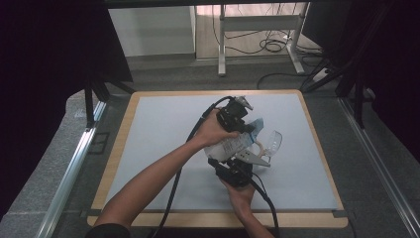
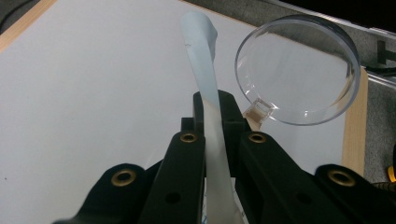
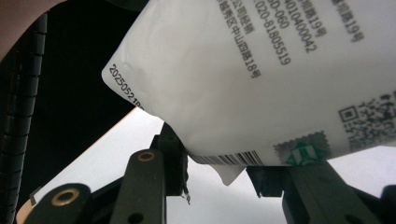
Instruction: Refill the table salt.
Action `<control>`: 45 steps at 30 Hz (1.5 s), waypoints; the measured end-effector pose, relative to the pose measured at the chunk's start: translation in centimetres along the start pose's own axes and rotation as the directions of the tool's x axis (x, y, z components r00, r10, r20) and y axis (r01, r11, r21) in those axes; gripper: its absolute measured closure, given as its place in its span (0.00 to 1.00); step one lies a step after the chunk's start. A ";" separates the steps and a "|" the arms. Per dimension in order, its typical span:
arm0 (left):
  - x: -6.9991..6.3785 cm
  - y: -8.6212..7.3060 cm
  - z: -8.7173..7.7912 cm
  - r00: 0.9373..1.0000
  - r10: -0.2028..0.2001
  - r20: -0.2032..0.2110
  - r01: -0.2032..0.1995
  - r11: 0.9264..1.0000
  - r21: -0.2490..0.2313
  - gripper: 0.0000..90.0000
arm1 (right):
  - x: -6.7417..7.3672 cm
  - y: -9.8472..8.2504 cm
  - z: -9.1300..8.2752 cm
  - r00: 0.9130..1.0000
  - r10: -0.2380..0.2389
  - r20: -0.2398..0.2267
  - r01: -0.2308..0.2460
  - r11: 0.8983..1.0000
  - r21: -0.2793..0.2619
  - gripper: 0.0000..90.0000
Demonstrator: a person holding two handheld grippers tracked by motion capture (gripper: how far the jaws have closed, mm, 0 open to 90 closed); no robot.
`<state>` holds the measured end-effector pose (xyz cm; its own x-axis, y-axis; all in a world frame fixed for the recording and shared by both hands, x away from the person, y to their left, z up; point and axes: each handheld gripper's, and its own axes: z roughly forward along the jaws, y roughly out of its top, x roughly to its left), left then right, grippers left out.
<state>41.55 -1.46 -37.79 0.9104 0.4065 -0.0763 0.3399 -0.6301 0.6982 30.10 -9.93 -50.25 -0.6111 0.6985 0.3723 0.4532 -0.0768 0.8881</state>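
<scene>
Nearest the person, the right gripper (image 1: 236, 166) holds the bottom edge of a white printed plastic pouch (image 3: 261, 79) between its partly closed jaws, the barcode seam sitting just above them. Beyond it, the left gripper (image 1: 242, 126) is clamped tight on the pouch's thin pale top strip (image 2: 205, 79). The pouch hangs above the middle of the pale grey table mat (image 1: 163, 129). Just past it stands a clear round plastic cup (image 2: 299, 70).

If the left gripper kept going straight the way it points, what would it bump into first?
Probably the clear plastic cup, just ahead and slightly to one side of the left gripper, which is shut on the bag's edge. Depth is hard to judge.
</scene>
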 end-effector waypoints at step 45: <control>-0.4 0.4 -0.2 1.000 0.014 -0.005 -0.014 1.000 0.013 1.00 | 0.2 0.2 -0.6 1.000 0.004 -0.025 -0.005 1.000 -0.009 0.70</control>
<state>41.31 -1.76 -37.35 0.9139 0.4010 -0.0635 0.3306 -0.6443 0.6897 29.70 -10.24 -49.86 -0.6253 0.6801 0.3827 0.4500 -0.0865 0.8889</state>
